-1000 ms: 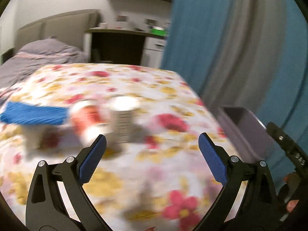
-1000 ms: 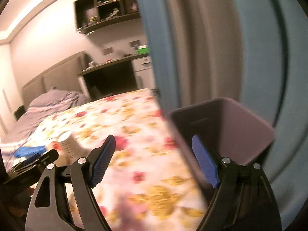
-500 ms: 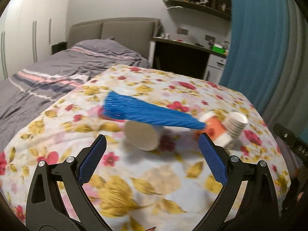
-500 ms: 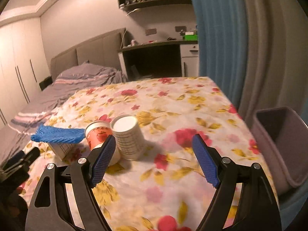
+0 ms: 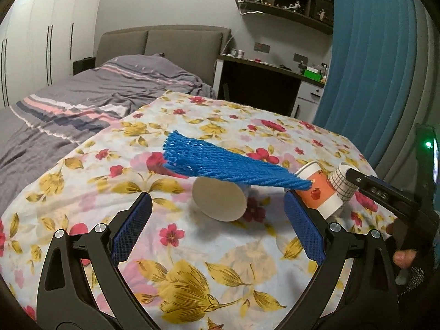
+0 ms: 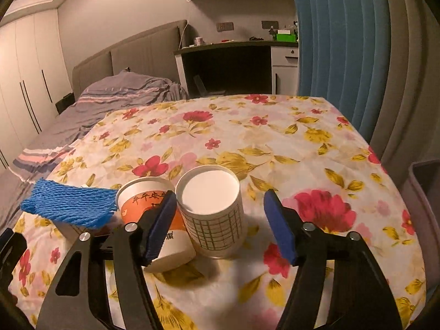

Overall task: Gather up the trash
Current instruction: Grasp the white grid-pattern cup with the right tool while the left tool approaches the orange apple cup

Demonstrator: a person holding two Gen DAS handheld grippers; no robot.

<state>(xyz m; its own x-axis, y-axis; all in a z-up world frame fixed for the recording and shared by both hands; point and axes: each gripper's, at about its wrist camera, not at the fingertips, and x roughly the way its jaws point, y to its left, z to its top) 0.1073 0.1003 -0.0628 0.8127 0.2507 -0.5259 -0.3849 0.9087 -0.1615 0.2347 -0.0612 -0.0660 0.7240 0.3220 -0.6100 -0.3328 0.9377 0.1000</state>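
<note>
Both grippers hang open over the trash on the flowered tabletop.

The right gripper (image 6: 218, 222) has its blue fingers (image 6: 161, 224) spread wide on either side of the checked cup (image 6: 213, 210), which stands upside down; the left finger lies in front of the orange cup (image 6: 148, 211), which tilts against the checked one, and I cannot tell whether either finger touches. The left gripper (image 5: 217, 224) holds its fingers (image 5: 130, 227) well apart and nothing sits between them; just ahead lies a white cup (image 5: 220, 202) on its side, its round end facing the camera. A piece of blue foam netting (image 5: 228, 163) rests across the white cup and reaches the orange cup's rim. A grey bin (image 6: 425, 209) stands beside the tabletop's (image 6: 275, 137) right edge, and a bed (image 5: 82, 101) lies behind.
</note>
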